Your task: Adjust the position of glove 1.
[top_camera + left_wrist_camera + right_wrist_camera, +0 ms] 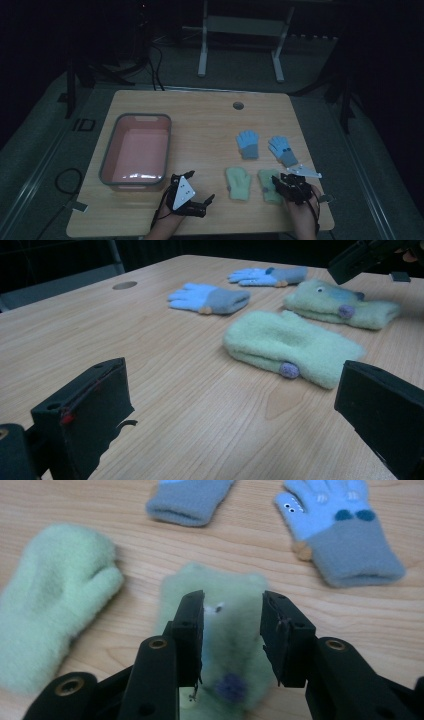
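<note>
Table (pixel 210 125) — light wood, rounded corners, with a small round hole (pixel 238 105) near its far edge.

Tub (pixel 136 151) — pink inside, grey rim, rectangular; it stands on the left part of the table, well apart from the gloves.

Left gripper (pixel 207 201) — low over the near edge of the table, between the tub and the green mittens. In the left gripper view its jaws stand wide apart with bare wood between them, holding nothing.

Right gripper (pixel 231 630) — over the right green mitten (pixel 225 630). The jaws straddle the mitten's middle, one on each side, with a clear gap; whether they touch the fleece I cannot tell.

Left green mitten (pixel 238 183) — flat on the table just beside the right one, thumb towards it, untouched.

Right green mitten, as above — at the near right of the table, with a small purple spot near its cuff.

Two blue gloves (pixel 248 144) (pixel 282 150) — grey cuffs, fingers pointing away, lying side by side beyond the mittens.
</note>
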Tool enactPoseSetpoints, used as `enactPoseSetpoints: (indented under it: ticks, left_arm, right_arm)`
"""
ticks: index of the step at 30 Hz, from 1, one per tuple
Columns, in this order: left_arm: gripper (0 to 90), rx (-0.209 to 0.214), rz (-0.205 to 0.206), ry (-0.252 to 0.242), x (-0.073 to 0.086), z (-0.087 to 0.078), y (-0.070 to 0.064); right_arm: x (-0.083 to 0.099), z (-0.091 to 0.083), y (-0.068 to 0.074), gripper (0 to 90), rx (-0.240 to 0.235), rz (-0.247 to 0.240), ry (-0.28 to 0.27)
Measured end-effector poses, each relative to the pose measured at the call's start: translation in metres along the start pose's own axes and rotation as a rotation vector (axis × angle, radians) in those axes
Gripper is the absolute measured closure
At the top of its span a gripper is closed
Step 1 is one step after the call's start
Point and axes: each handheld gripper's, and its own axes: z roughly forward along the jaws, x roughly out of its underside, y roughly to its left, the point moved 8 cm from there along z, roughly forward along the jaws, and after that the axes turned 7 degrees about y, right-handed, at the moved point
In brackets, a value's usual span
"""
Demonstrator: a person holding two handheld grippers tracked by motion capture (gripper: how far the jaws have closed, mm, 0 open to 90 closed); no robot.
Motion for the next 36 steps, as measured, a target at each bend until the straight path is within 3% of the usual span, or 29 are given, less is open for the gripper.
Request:
enactPoseSetpoints:
  ticks: [5,7,12,14,20,27,33,36]
  left_arm:
    - [1.8,-0.002,-0.002,0.001,0.000,0.000,0.000]
    - [1.7,-0.002,-0.002,0.001,0.000,0.000,0.000]
    - [1.7,-0.002,-0.017,-0.006,0.000,0.000,0.002]
    - [1.8,-0.003,-0.017,-0.006,0.000,0.000,0.002]
    - [1.7,-0.007,-0.021,-0.010,0.000,-0.001,0.002]
    - [1.8,-0.006,-0.017,-0.010,0.000,-0.001,0.002]
    - [1.7,-0.005,-0.015,-0.010,0.000,-0.001,0.001]
    - [1.7,-0.007,-0.015,-0.008,0.000,-0.001,0.001]
  right_arm:
    - [-0.005,-0.006,-0.009,60.9,-0.071,-0.065,-0.001]
    - [-0.009,-0.010,-0.014,60.9,-0.070,-0.083,-0.013]
    - [-0.018,-0.016,-0.013,59.8,-0.167,-0.133,-0.025]
    - [-0.020,-0.016,-0.015,60.1,-0.162,-0.160,-0.016]
    - [-0.020,-0.016,-0.012,61.3,-0.216,-0.181,-0.022]
    - [-0.004,0.001,-0.006,62.8,-0.212,-0.213,-0.011]
    - [0.015,0.018,-0.001,62.2,-0.204,-0.229,0.042]
    - [0.019,0.019,0.000,67.1,-0.195,-0.230,0.022]
